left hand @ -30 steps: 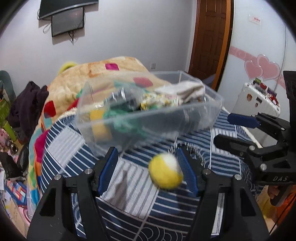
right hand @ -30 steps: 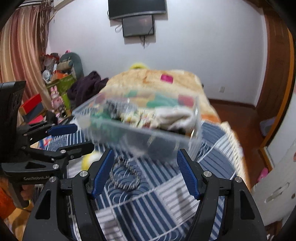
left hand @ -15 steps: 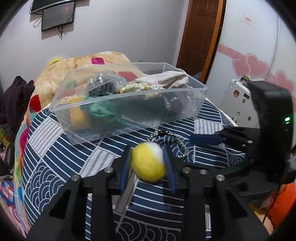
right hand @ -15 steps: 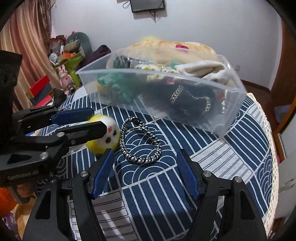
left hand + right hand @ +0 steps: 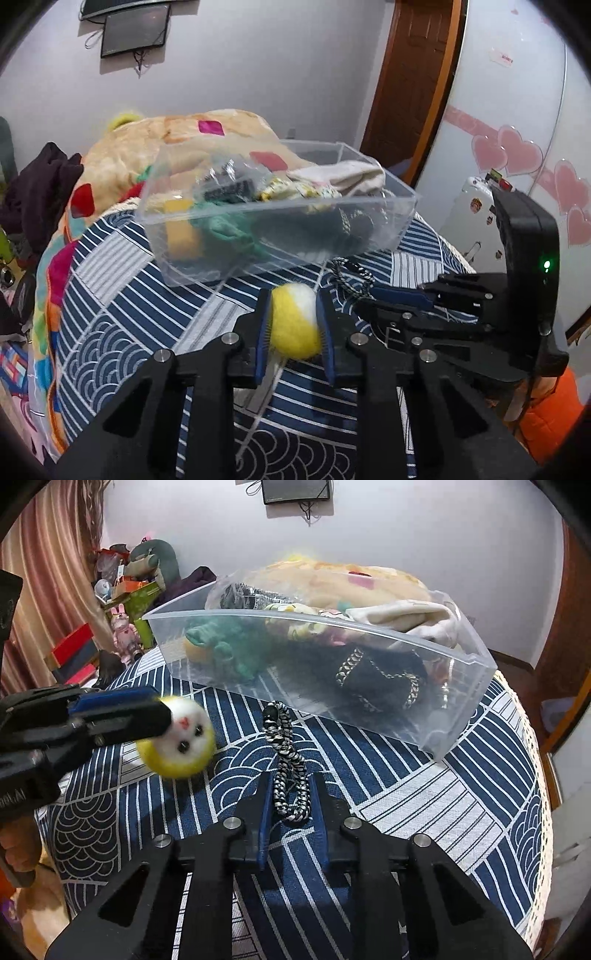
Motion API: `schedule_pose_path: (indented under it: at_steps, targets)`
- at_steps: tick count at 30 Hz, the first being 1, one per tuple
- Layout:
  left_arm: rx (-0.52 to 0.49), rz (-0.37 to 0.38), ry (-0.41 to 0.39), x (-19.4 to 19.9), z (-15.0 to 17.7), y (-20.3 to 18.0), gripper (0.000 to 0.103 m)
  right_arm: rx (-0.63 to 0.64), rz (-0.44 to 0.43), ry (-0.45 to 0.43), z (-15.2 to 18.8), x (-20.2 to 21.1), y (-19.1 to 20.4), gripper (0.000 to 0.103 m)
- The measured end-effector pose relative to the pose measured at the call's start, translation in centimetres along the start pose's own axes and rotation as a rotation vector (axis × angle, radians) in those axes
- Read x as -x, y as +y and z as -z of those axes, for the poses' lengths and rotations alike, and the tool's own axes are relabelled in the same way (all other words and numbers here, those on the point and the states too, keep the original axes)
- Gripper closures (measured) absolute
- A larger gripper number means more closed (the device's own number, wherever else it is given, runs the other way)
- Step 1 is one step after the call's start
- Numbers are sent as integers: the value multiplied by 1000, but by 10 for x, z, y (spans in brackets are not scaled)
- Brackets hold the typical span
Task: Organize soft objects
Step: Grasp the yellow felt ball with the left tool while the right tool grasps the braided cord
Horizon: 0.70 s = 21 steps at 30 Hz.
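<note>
Left tongs (image 5: 293, 325) clenched on yellow plush ball (image 5: 295, 325), lifted above patterned cloth (image 5: 424, 794); right tongs (image 5: 290, 801) clamped around braided cord (image 5: 288, 764); clear bin (image 5: 369, 701) behind both.

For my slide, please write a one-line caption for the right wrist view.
Right tongs shut on a braided bracelet while left tongs hold a yellow plush ball before the clear bin.

Wall screen (image 5: 135, 31), wooden door (image 5: 410, 92) (brown), curtain (image 5: 48, 572).
</note>
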<state>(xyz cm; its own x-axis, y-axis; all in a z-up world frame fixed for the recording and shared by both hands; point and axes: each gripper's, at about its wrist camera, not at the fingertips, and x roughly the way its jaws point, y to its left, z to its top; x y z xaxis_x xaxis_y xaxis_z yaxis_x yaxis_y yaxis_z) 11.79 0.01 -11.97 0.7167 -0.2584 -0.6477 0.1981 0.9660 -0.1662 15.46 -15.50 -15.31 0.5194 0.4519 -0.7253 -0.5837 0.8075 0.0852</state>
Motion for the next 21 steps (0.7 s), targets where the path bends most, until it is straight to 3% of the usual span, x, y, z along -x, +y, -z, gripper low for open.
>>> schedule_pose_path:
  at_steps: [12, 21]
  targets:
    - [23, -43, -132, 40, -30, 13, 80, -4, 12, -119, -14, 34, -2, 88]
    - [20, -155, -216, 48, -60, 25, 80, -23, 24, -239, -43, 52, -7, 88]
